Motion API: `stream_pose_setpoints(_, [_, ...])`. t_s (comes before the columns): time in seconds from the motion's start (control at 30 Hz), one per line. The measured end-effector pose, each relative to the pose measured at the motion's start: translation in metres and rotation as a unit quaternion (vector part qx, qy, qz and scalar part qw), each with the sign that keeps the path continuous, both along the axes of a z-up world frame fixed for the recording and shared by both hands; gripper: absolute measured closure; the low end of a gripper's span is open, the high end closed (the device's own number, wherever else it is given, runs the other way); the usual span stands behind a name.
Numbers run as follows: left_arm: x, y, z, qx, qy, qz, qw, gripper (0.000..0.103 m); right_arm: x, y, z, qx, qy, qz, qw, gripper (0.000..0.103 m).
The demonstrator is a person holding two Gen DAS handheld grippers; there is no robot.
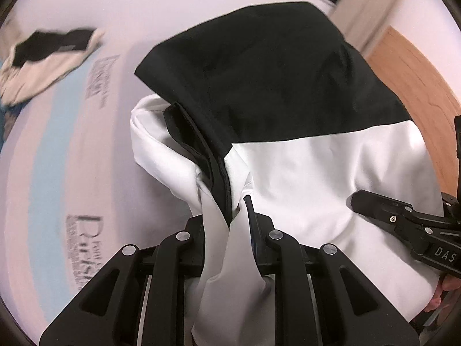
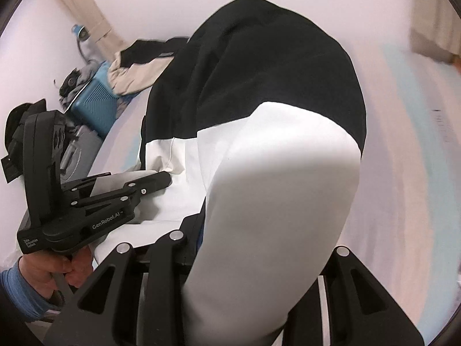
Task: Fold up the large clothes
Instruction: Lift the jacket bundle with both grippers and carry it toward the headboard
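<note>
Both grippers up, the black-and-white garment (image 1: 302,150) hanging between them!

The left gripper (image 1: 230,230) has its jaws nearly closed on a bunched white edge, and the right gripper (image 2: 259,245) is pinched on white cloth too. It looks lifted off the pale bed sheet (image 1: 57,158) so the fabric drapes straight before folding.
</note>
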State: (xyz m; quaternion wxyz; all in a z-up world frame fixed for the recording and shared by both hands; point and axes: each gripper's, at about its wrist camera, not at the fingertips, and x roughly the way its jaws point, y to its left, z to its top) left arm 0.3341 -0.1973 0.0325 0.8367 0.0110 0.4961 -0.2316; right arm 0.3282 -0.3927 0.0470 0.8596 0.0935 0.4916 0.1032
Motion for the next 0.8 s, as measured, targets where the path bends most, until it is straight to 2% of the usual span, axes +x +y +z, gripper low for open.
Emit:
stream_pose_setpoints(0.27, [-0.048,-0.166,0.034,-0.007,-0.030,-0.034,0.9990,0.086,-0.071,-0.147,0.030,-0.020,-0.021,-0.030,0.999,0.076])
stream_pose_setpoints(0.47, [-0.081,-0.302,0.063,-0.024,-0.042,-0.056,0.9973,0.086,-0.121,-0.282,0.055,-0.041,-0.032,-0.052,0.997,0.077])
stream_pose_setpoints(0.6, [-0.090,-0.377,0.069,-0.025,-0.051,-0.083,0.9950,0.086,-0.144,-0.357,0.068,-0.061,-0.041,-0.074,0.994,0.077])
stream_pose_setpoints(0.8, [-0.091,-0.475,0.070,-0.023,-0.054,-0.126,0.9903,0.086,-0.162,-0.439,0.075,-0.057,-0.046,-0.122,0.990,0.078])
